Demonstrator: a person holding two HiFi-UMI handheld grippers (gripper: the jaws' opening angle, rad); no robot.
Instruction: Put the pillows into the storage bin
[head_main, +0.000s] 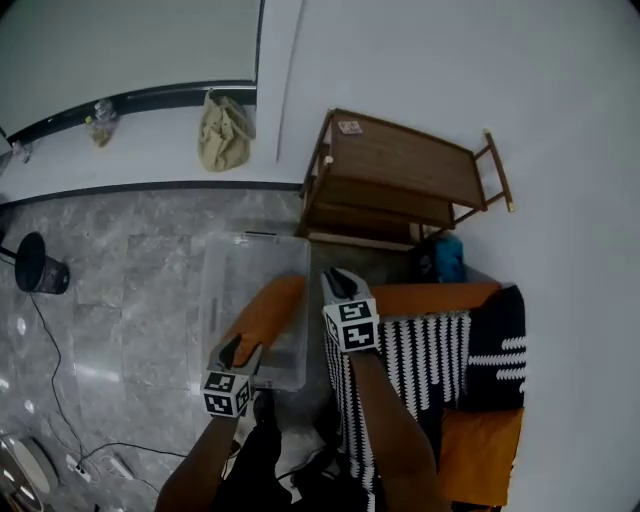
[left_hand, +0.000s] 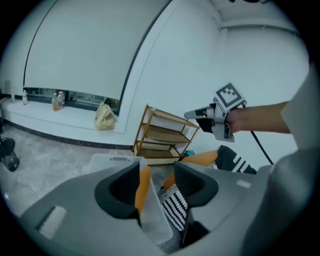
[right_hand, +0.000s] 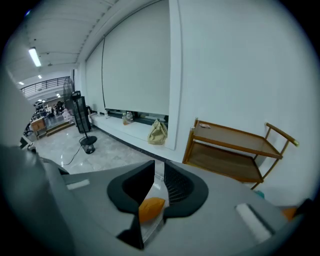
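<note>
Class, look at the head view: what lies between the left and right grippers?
The orange pillow, over the clear bin; the head view shows it.

The head view looks steeply down from above onto the clear plastic storage bin (head_main: 225, 290) on the grey marble floor (head_main: 130, 270), with the wooden two-tier shelf (head_main: 400, 170) beyond it. The left gripper view sits low, right at the bin's rim, facing that shelf (left_hand: 162, 132). The right gripper view, equally close, faces the same shelf (right_hand: 230, 150). All three views share the shelf and the beige bag (head_main: 225, 135) on the white ledge (head_main: 130, 150).
</note>
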